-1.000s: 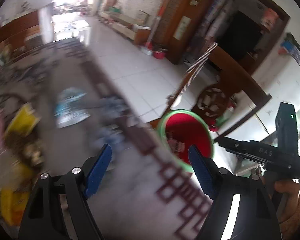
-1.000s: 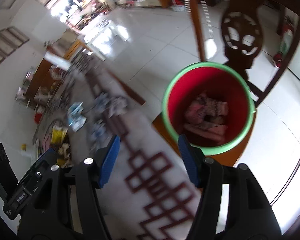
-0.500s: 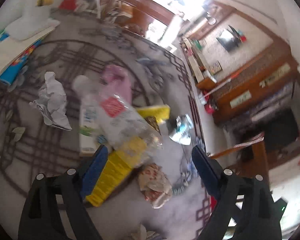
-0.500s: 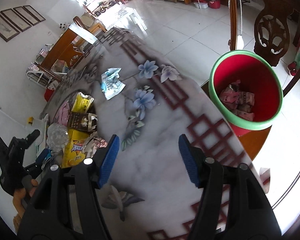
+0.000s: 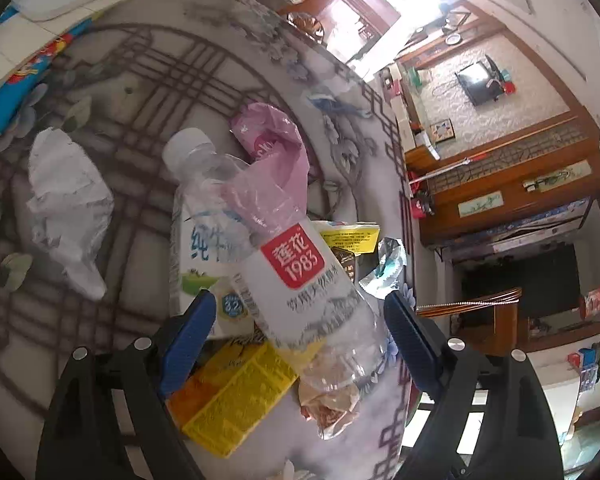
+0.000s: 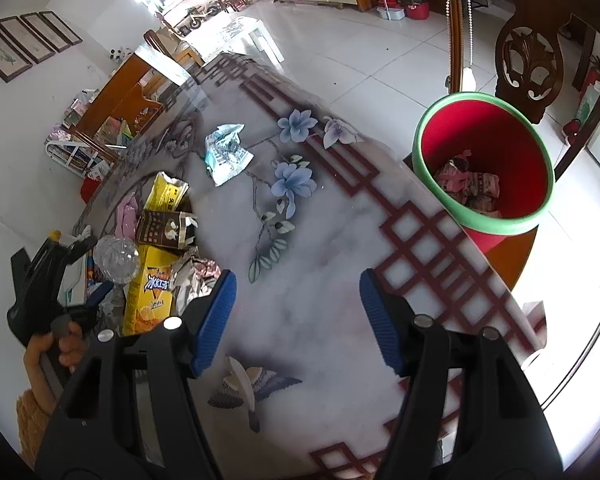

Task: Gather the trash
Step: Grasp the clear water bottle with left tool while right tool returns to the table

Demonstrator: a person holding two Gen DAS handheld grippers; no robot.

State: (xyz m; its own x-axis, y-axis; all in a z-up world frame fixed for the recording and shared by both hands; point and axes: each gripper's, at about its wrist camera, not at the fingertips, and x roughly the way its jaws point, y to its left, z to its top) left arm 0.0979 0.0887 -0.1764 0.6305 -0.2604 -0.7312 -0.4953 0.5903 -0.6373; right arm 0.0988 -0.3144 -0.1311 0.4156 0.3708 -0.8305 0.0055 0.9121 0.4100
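Note:
My left gripper (image 5: pixel 296 328) is open, its blue pads either side of a clear plastic bottle (image 5: pixel 296 276) with a red label that lies on a pile of trash. Under it lie a white milk carton (image 5: pixel 204 252), a yellow drink box (image 5: pixel 236 392), a pink bag (image 5: pixel 272 144) and a crumpled wrapper (image 5: pixel 332 400). Crumpled white paper (image 5: pixel 68 204) lies to the left. My right gripper (image 6: pixel 296 316) is open and empty over bare table. The red bin (image 6: pixel 486 168) with a green rim stands beyond the table edge at right, with trash in it.
The patterned table (image 6: pixel 320 240) holds a blue-white wrapper (image 6: pixel 226 152), a yellow packet (image 6: pixel 168 192) and a brown packet (image 6: pixel 160 230). A colourful box (image 5: pixel 24 76) lies at the far left. A carved wooden chair (image 6: pixel 530 64) stands behind the bin.
My left gripper swung from the bin side to the trash pile and closed in around the bottle. My right gripper drew back from the bin over the table.

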